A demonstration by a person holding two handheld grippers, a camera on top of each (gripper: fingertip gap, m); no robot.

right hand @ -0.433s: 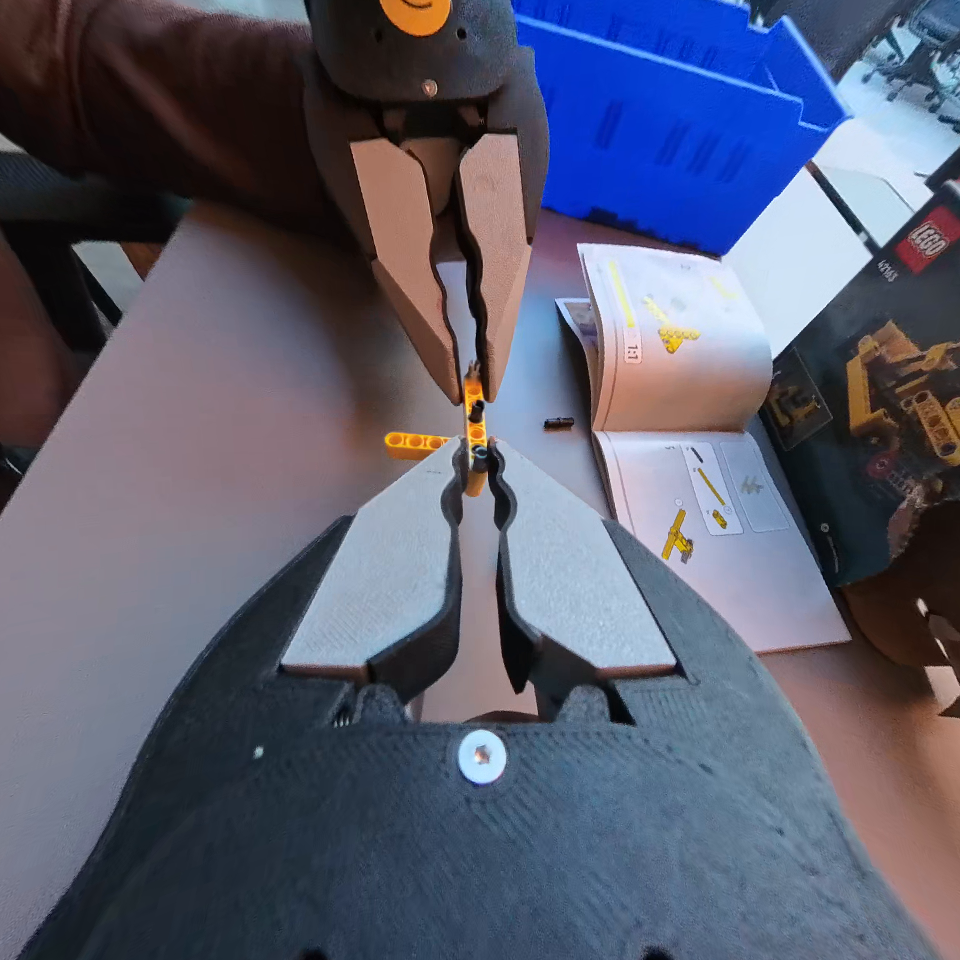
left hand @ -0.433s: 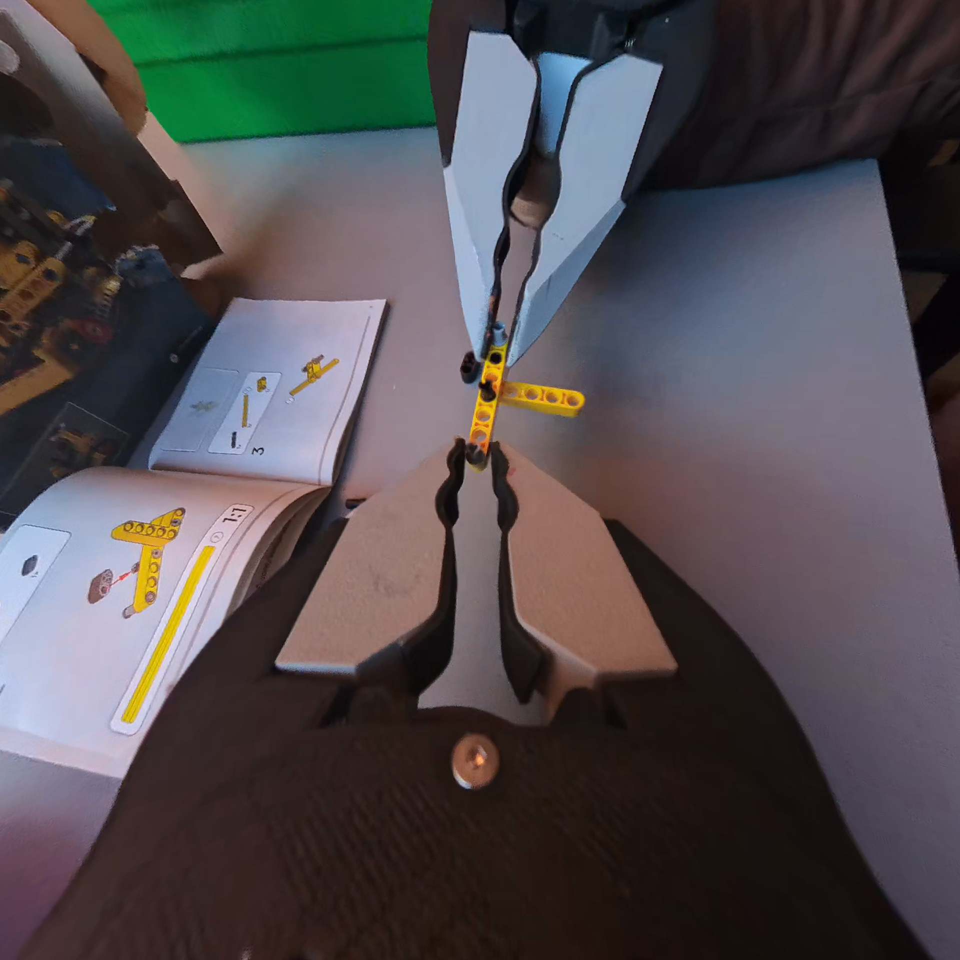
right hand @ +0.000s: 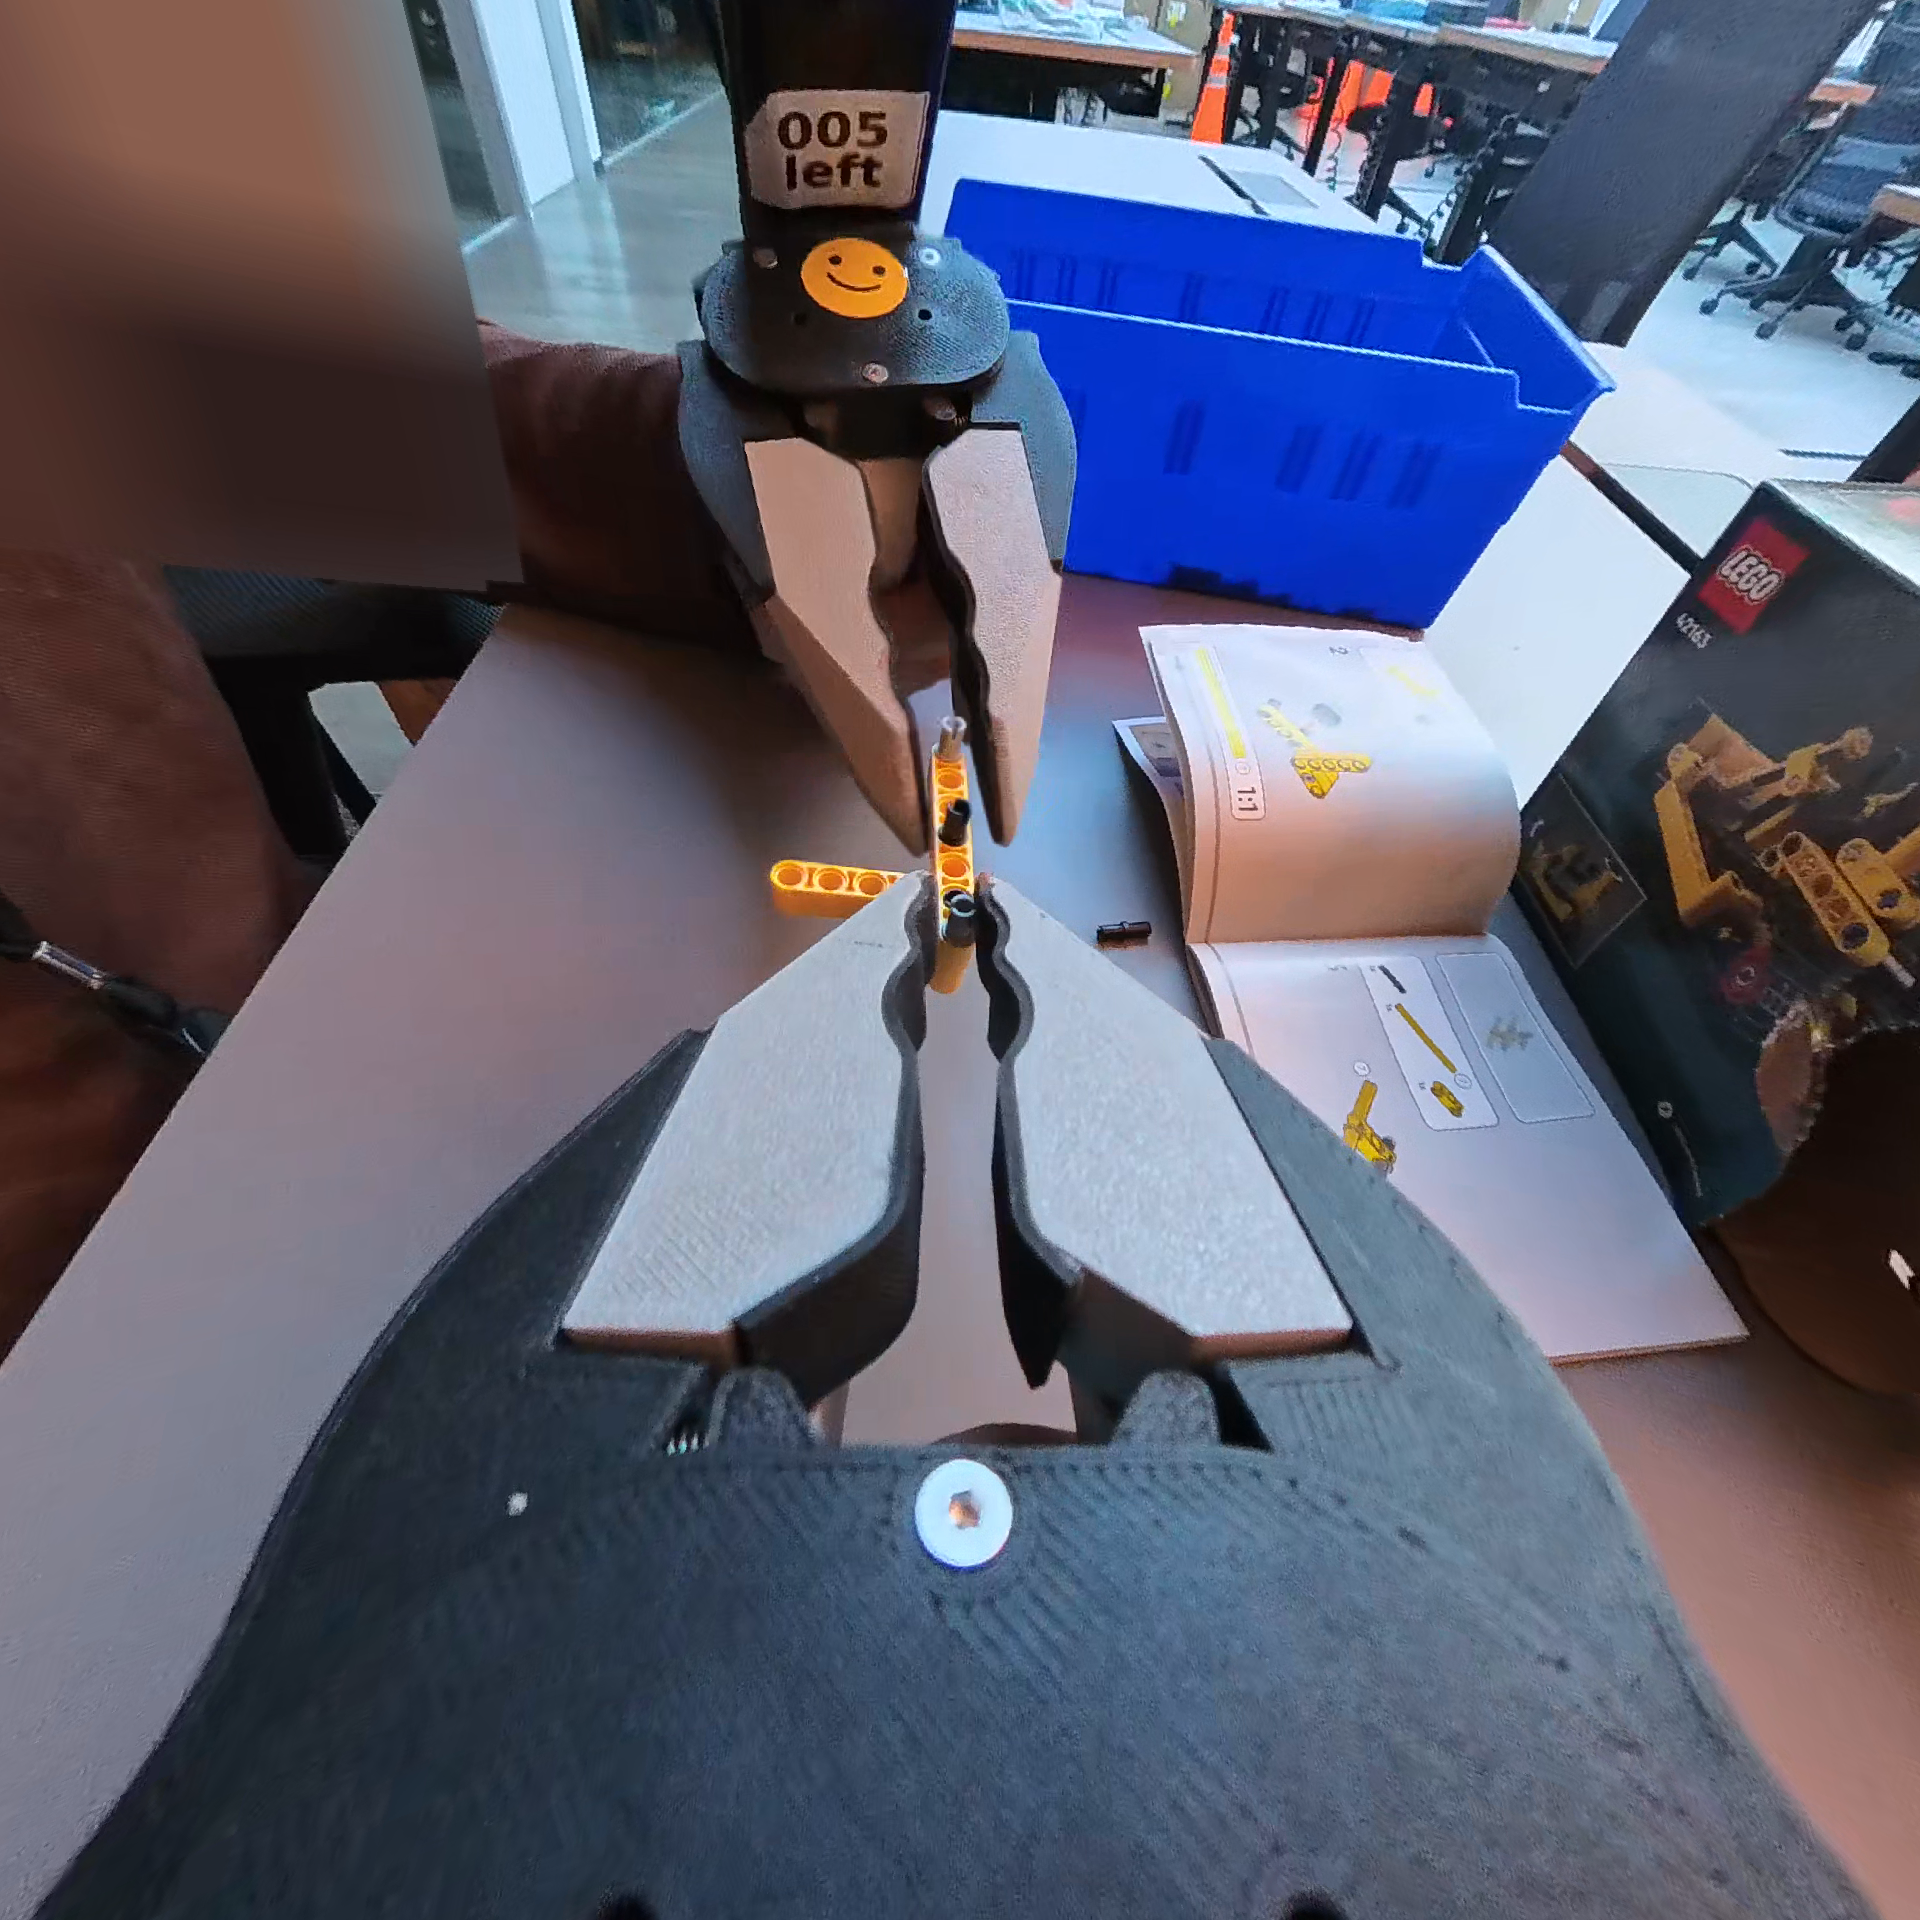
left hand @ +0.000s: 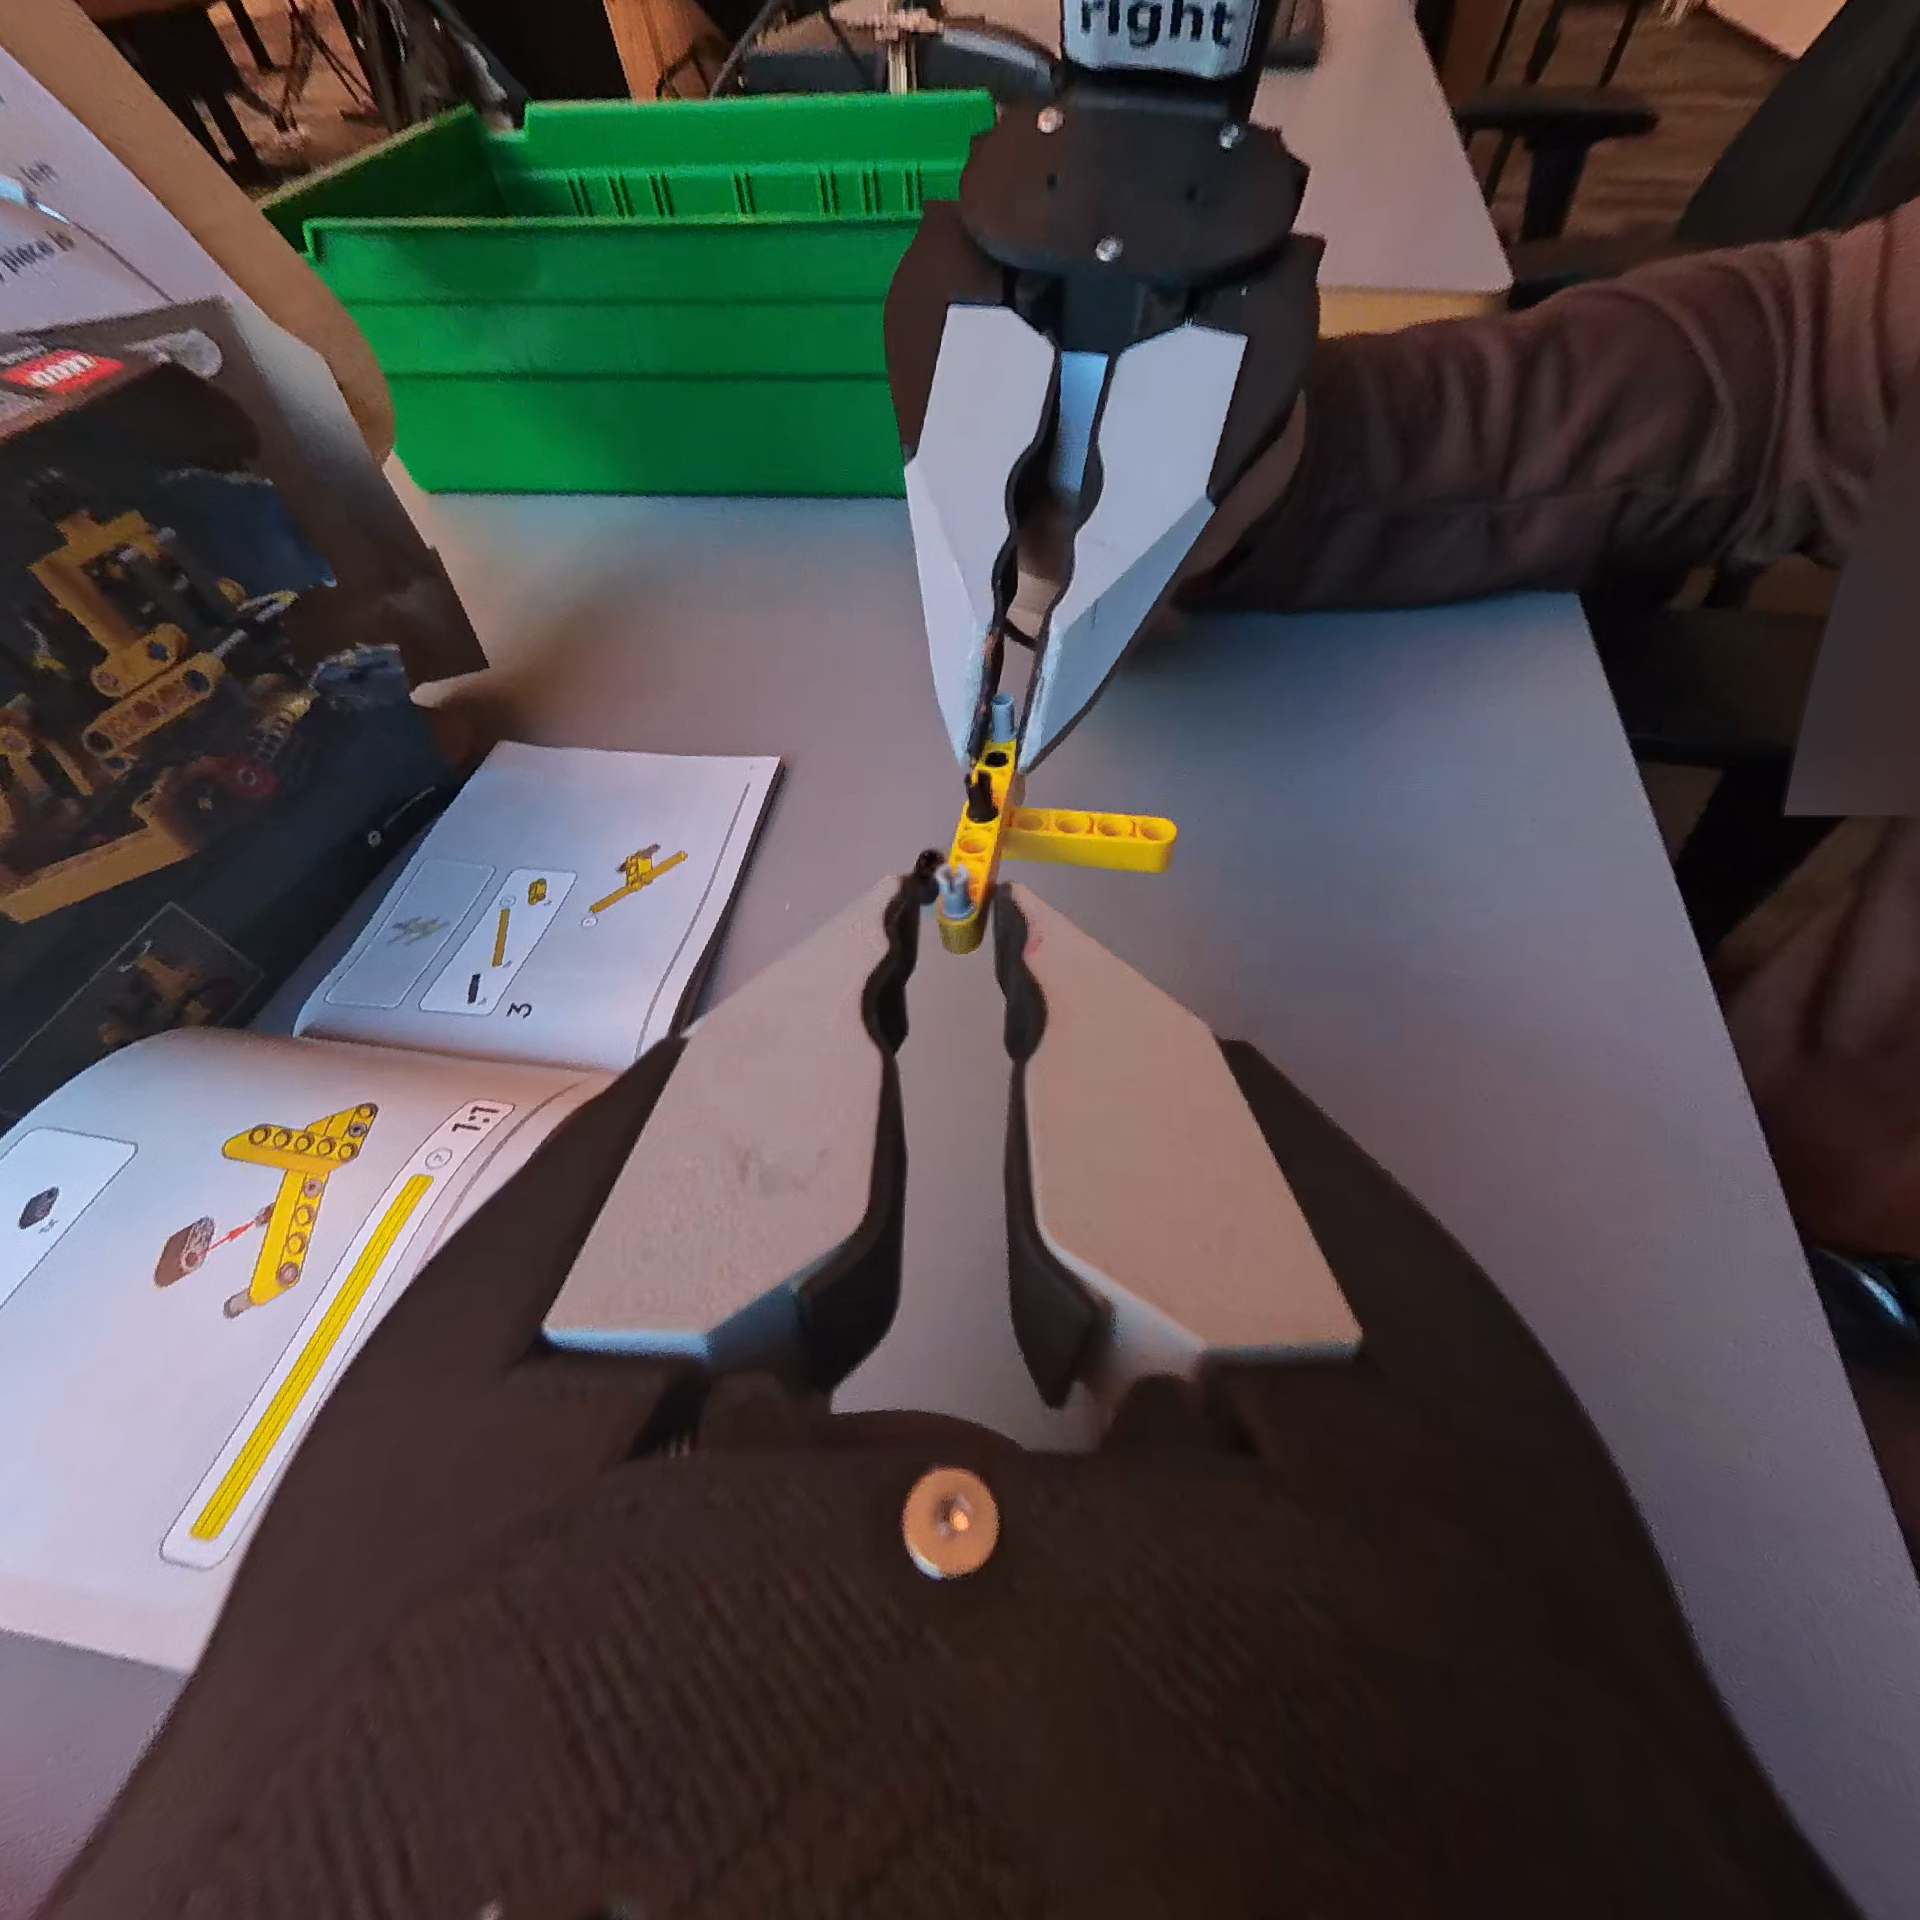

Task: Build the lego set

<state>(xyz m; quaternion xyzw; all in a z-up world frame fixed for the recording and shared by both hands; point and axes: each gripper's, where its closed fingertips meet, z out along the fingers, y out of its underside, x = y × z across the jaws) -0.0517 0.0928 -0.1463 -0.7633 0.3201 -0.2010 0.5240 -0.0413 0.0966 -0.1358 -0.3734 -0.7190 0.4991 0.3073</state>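
A yellow beam (left hand: 977,842) with black and grey pins in it hangs between my two grippers above the grey table (left hand: 1351,935). My right gripper (right hand: 954,888) is shut on one end of the beam (right hand: 951,790); it also shows in the left wrist view (left hand: 1003,753). My left gripper (left hand: 956,899) has its fingertips slightly apart on either side of the other end; it also shows in the right wrist view (right hand: 958,836). A second yellow beam (left hand: 1091,840) sticks out sideways from the first and seems joined to it.
An open instruction booklet (left hand: 540,914) and the set's box (left hand: 156,644) lie beside the left gripper. A loose black pin (right hand: 1122,932) lies by the booklet (right hand: 1351,831). A green bin (left hand: 644,312) and a blue bin (right hand: 1278,416) stand at the table's ends. A person's sleeve (left hand: 1558,447) is behind the right gripper. Only a small space, under 4 cm, lies between the two pairs of fingers.
Both cameras have tilted up and show more of the room. My left gripper's fingers have parted a little at the beam's end. The right gripper's hold has not changed.
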